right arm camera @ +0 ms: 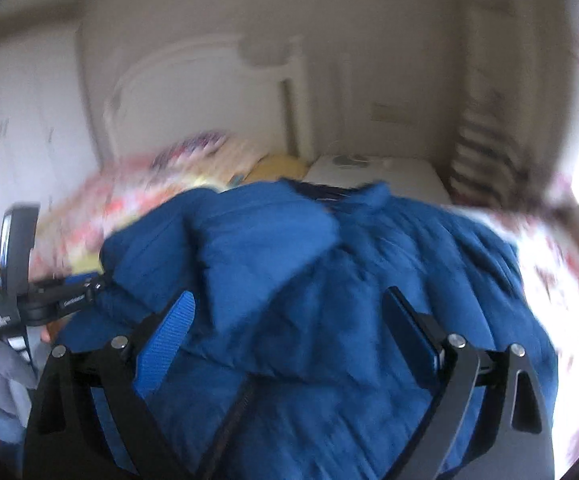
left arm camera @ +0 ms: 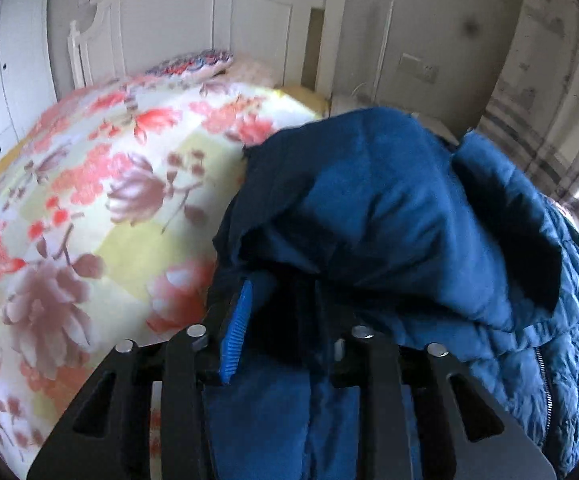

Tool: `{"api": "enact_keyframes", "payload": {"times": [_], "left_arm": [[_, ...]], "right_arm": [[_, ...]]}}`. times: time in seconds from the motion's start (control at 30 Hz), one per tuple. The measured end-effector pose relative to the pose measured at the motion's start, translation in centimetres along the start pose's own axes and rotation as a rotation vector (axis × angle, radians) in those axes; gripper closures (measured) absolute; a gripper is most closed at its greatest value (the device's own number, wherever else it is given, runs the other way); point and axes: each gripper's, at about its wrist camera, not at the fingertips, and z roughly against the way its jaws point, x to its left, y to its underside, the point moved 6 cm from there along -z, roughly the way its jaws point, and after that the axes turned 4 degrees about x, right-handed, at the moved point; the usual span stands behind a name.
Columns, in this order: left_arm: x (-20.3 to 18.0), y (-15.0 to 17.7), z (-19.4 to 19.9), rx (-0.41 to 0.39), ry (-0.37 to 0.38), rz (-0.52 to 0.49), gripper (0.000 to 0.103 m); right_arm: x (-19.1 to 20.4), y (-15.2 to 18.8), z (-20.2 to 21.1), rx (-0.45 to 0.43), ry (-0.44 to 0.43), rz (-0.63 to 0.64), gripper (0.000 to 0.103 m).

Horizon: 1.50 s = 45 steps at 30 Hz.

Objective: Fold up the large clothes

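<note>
So the big blue quilted puffer jacket [left arm camera: 389, 208] is bunched up on the bed, lying on the floral quilt with pink and red flowers on cream and yellow patches [left arm camera: 101, 200]; it sits toward the right side of the bed in the left wrist view, with the smooth blue lining turned outward in a big fold and the quilted shell with its zipper hanging down at the right edge.

The left gripper [left arm camera: 289, 332] has jacket fabric lying right between its black jaws; the jaws are only a little apart, and one blue ribbed pad [left arm camera: 235, 332] shows clear of the cloth on its side, while the other pad is buried under fabric; so I can't honestly tell if it's pinching the cloth or has let go.

The right gripper [right arm camera: 289, 320] hangs over the middle of the jacket with its jaws spread wide and nothing clamped in them; its view is pretty blurry. You can also spot the left gripper at the left edge there, up against the jacket's edge.

Behind it all there's a white wooden headboard [left arm camera: 193, 24] and a patterned pillow [left arm camera: 193, 64].
</note>
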Motion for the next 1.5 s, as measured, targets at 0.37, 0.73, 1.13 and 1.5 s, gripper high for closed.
{"api": "enact_keyframes", "payload": {"times": [0.37,0.73,1.13,1.5], "left_arm": [[3.5,0.5,-0.2,0.0,0.087,0.15,0.035],[3.5,0.5,-0.2,0.006,0.089,0.149,0.034],[3.6,0.5,-0.2,0.01,0.07,0.147,0.031],[3.6,0.4,-0.4,0.013,0.067,0.143,0.031]], "right_arm": [[4.9,-4.7,-9.8,0.154,0.181,0.285,0.076],[-17.3,5.3,-2.4,-0.008,-0.181,-0.804,0.055],[-16.9,6.0,-0.8,-0.075,-0.228,-0.756,0.083],[-17.7,7.1,2.5,-0.023,0.045,-0.695,0.055]]}}
